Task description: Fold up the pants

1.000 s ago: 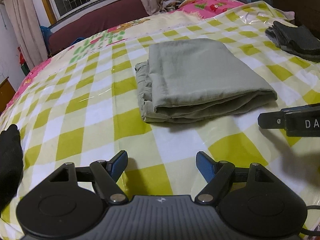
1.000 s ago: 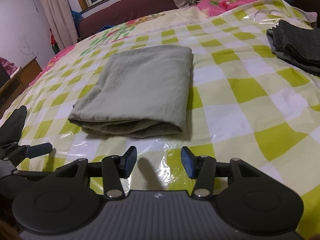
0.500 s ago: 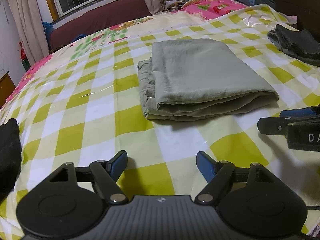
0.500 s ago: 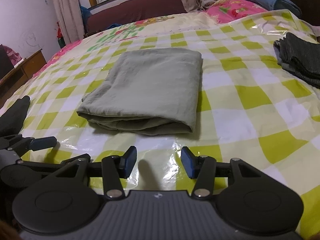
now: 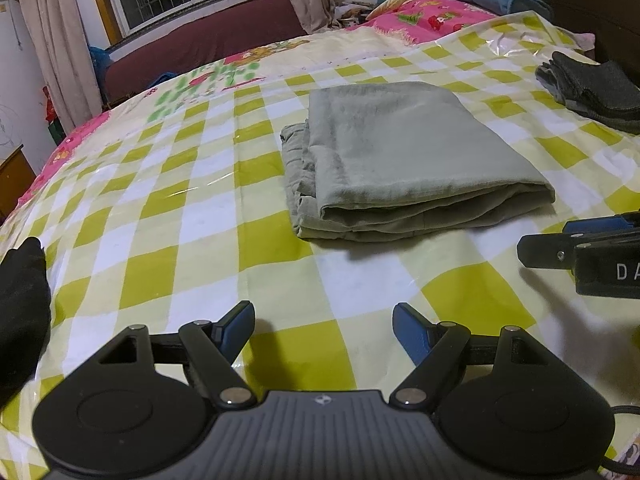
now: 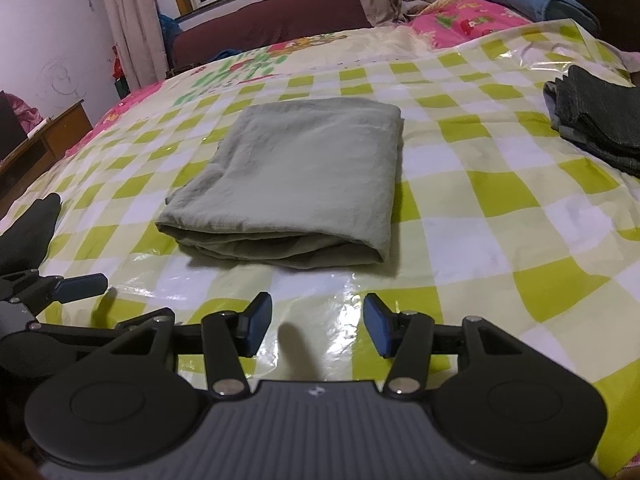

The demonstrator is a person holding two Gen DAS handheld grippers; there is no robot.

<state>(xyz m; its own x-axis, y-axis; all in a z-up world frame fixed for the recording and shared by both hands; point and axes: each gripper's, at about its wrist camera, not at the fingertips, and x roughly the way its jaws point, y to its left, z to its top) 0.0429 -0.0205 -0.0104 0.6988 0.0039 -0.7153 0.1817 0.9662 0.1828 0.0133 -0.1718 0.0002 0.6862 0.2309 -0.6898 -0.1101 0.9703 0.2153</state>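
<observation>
Pants (image 5: 404, 160), grey-green, lay folded into a thick rectangle in the middle of a bed (image 5: 168, 240) covered with a shiny yellow-and-white checked sheet. In the left wrist view the stacked fold layers faced the camera along the near edge, and looser, ruffled layers stuck out along the rectangle's left side; its right and far edges were smooth. In the right wrist view the pants (image 6: 304, 176) showed a rounded fold at the near right corner. Bare checked sheet ran around all four sides of the pants, with a broad strip between the near edge and both claws. A dark folded garment (image 5: 592, 88) sat well apart, toward the bed's far right edge. A black cloth (image 5: 20, 300) lay at the near left edge.

The left claw (image 5: 323, 324) hovered over the sheet with its blue fingers spread wide, holding nothing. The right claw (image 6: 318, 326) was likewise released and held nothing, just beside the left one.

Compared with a second ago, both claws had drawn back a little from the pants, so the sheet strip in front of them looked slightly wider; the pants themselves had not shifted, and both claws stayed spread as before
</observation>
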